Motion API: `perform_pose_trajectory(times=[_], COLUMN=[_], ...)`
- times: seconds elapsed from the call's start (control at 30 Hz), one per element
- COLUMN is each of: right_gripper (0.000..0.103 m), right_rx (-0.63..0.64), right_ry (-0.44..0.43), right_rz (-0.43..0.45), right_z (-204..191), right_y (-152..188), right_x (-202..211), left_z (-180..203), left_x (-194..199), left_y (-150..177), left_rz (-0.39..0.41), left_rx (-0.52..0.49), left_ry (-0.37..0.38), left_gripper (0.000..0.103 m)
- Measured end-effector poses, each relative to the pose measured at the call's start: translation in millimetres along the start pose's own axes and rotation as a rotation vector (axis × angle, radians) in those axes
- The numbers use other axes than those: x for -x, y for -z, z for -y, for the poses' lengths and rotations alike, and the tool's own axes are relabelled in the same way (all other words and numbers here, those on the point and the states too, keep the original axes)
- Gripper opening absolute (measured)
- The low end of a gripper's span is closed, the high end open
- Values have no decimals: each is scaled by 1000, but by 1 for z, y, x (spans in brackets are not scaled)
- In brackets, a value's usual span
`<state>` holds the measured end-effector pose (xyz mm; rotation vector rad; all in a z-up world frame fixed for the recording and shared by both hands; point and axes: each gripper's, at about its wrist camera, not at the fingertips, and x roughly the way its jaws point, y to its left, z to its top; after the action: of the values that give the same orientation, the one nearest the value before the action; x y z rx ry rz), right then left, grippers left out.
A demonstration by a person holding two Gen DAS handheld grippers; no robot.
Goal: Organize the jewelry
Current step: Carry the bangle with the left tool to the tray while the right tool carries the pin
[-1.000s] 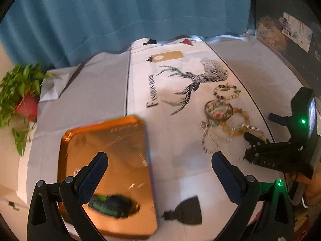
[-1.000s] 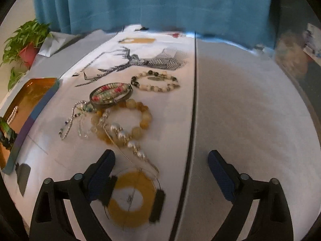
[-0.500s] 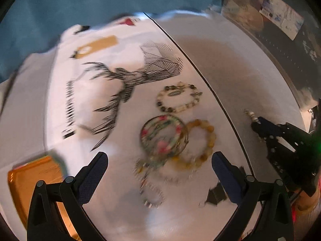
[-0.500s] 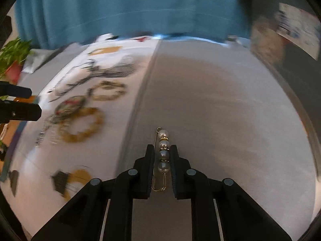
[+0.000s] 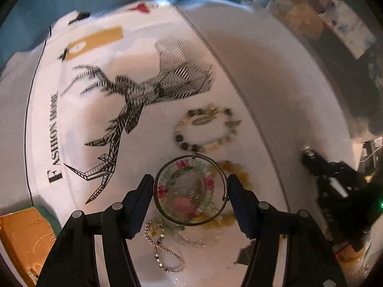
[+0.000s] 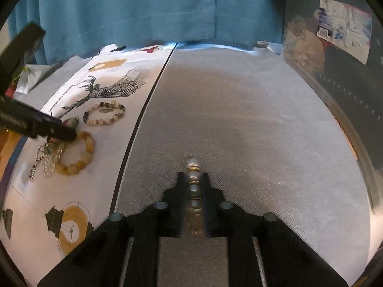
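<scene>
My left gripper (image 5: 191, 186) is open, its fingers on either side of a round metal bangle with pink and green beads (image 5: 190, 192), close to its rim. Under and beside the bangle lie a yellow bead bracelet (image 6: 76, 154), a thin chain (image 5: 165, 251) and a white and dark bead bracelet (image 5: 205, 129). My right gripper (image 6: 193, 179) is shut on a pearl pin (image 6: 193, 186) and holds it over the grey cloth, right of the pile. The orange tray (image 5: 21, 236) shows at the lower left of the left wrist view.
A white cloth with a deer print (image 5: 143, 91) covers the table's left part, a grey cloth (image 6: 239, 119) its right. A blue curtain (image 6: 143, 7) hangs behind. Dark clutter (image 6: 335, 59) stands at the far right edge.
My left gripper swung from the orange tray to the jewelry pile and narrowed around the bangle. My right gripper closed on the pearl pin and carried it over the grey cloth.
</scene>
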<state>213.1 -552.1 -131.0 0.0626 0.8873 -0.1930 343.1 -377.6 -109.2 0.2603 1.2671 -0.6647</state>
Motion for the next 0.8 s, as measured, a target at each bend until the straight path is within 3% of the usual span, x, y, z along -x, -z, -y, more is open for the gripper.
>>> perform_pose_trajectory(times=[0.2,0.43,0.6,0.8], right_gripper=[12,12,12,12], right_rx=[-12,-34,-49,-41], right_ry=[6,-32,-54,-102], right_rz=[26,86,125,154], right_z=[-5,-7,-17,-55], right_y=[1,-4,6,34], right_x=[15,56,97,148], left_z=[5,-3,-3,-10], left_x=[39,96,141,195], left_y=[8,41,92,185], left_rz=[79,179,250,313], left_rx=[-26,1,31,77], left_ry=[-47,-86,-118,-142], left_gripper=[58,59,59,59])
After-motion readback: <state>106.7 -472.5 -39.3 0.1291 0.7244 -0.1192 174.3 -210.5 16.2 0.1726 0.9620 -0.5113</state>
